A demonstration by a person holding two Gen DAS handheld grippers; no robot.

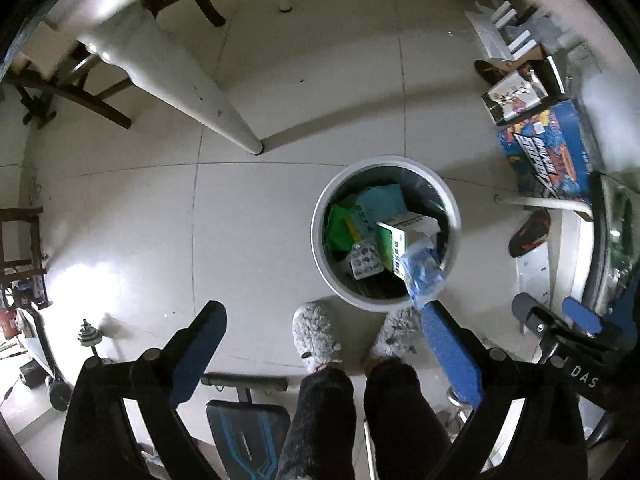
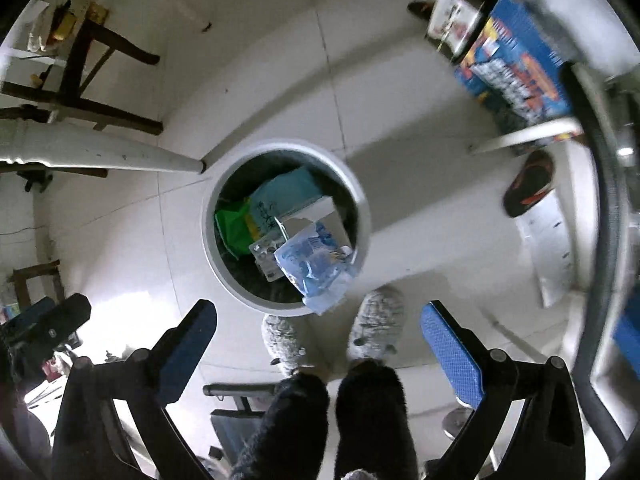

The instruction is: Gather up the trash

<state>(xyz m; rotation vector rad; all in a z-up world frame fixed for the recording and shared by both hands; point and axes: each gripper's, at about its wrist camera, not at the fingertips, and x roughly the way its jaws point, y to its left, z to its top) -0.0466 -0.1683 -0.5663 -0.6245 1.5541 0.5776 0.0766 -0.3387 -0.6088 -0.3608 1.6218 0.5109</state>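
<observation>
Both grippers point down over the white bin (image 2: 224,240), jaws spread wide, nothing pinched. Blue plastic bag (image 2: 316,268) sits at the bin's near rim, half draped over the edge, ahead of the right gripper (image 2: 316,332) & just off the left gripper's (image 1: 324,336) right finger (image 1: 448,352). Boxes and a blister pack (image 1: 364,260) already inside. Judgement: drop done; bag may need a nudge inward, left gripper nearer.

White tile floor (image 1: 280,208), white table leg (image 1: 192,92), dark wood chair (image 2: 92,68) nearby
</observation>
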